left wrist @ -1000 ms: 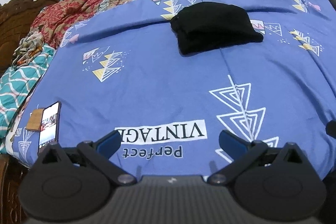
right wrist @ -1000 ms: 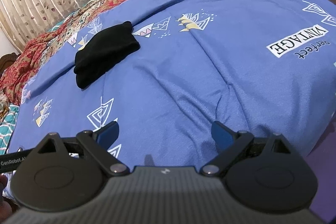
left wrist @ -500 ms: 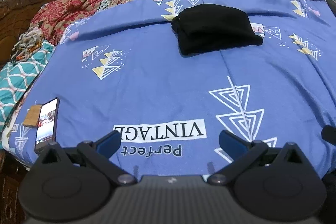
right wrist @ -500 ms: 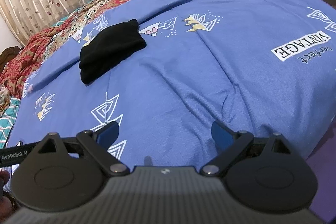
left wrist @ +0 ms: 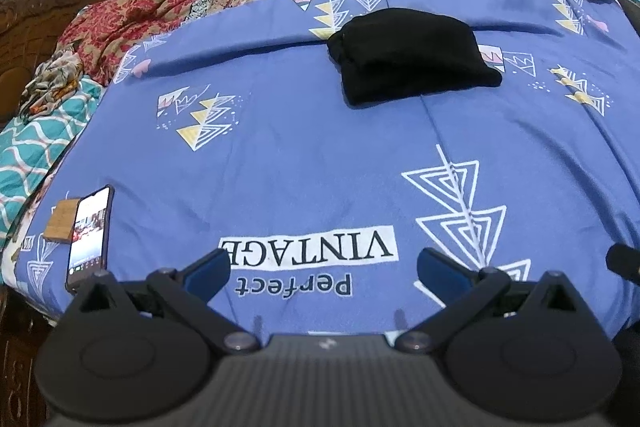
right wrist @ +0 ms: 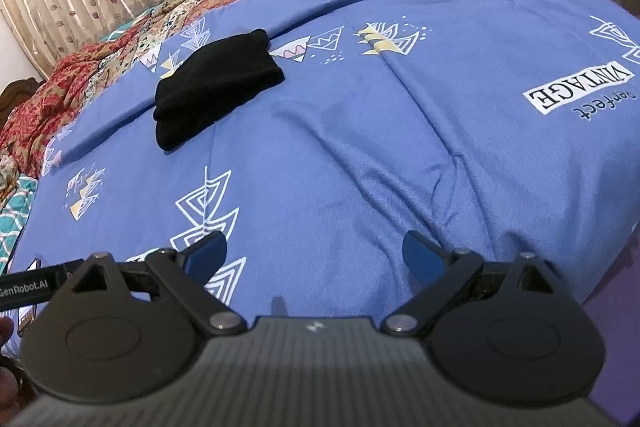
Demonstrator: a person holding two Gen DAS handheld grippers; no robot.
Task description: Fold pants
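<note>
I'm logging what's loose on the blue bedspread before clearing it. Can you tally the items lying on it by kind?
Folded black pants: 1
Smartphone, screen lit: 1
Small wooden block, beside the phone: 1
Total: 3

Both the left gripper and the right gripper are open and hold nothing.

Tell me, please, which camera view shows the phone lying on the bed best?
The left wrist view shows it best: the phone lies whole at the near-left edge of the blue bedsheet, screen lit, beside a small brown card. The right wrist view shows only a sliver of it, hidden behind the other gripper.
</note>
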